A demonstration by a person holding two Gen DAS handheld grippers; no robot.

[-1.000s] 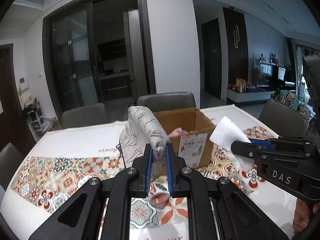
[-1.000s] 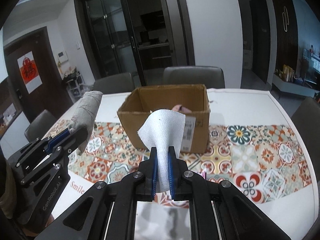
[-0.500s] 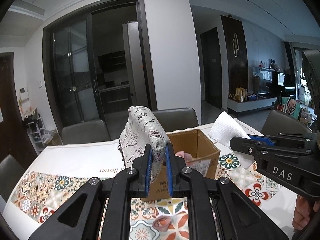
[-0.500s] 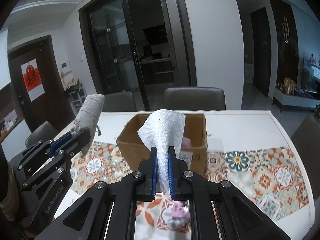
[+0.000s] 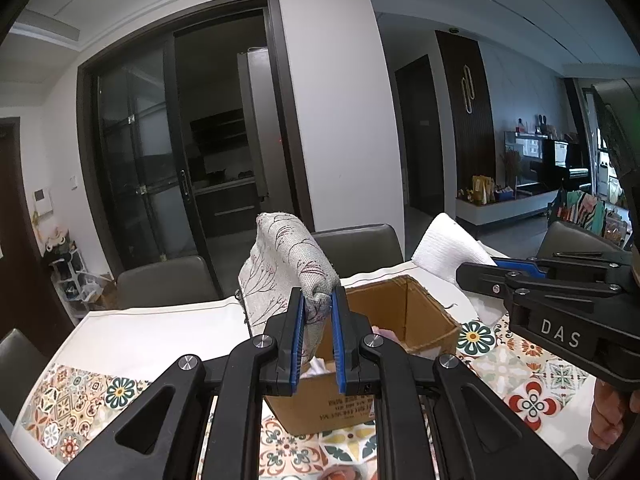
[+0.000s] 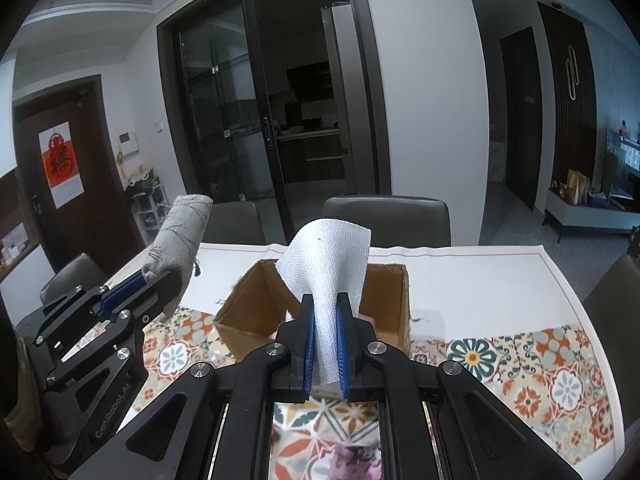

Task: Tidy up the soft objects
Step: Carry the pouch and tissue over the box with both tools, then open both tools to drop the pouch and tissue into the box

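My left gripper (image 5: 317,300) is shut on a grey cloth pouch with a branch print (image 5: 286,264) and holds it above the near edge of an open cardboard box (image 5: 424,316). My right gripper (image 6: 325,308) is shut on a white paper towel (image 6: 326,264) and holds it over the box (image 6: 394,304). Pink and white soft things lie inside the box (image 5: 382,330). The left gripper with the pouch (image 6: 176,236) also shows at the left of the right wrist view. The right gripper with the towel (image 5: 448,252) shows at the right of the left wrist view.
The box stands on a table with a patterned tile cloth (image 6: 520,360). Grey chairs (image 6: 384,220) stand round the far side and both ends. A pink patterned soft thing (image 6: 356,460) lies on the table below the right gripper.
Both grippers have risen and moved forward toward the box, still holding the pouch and the towel. The box now sits lower and closer in both views.
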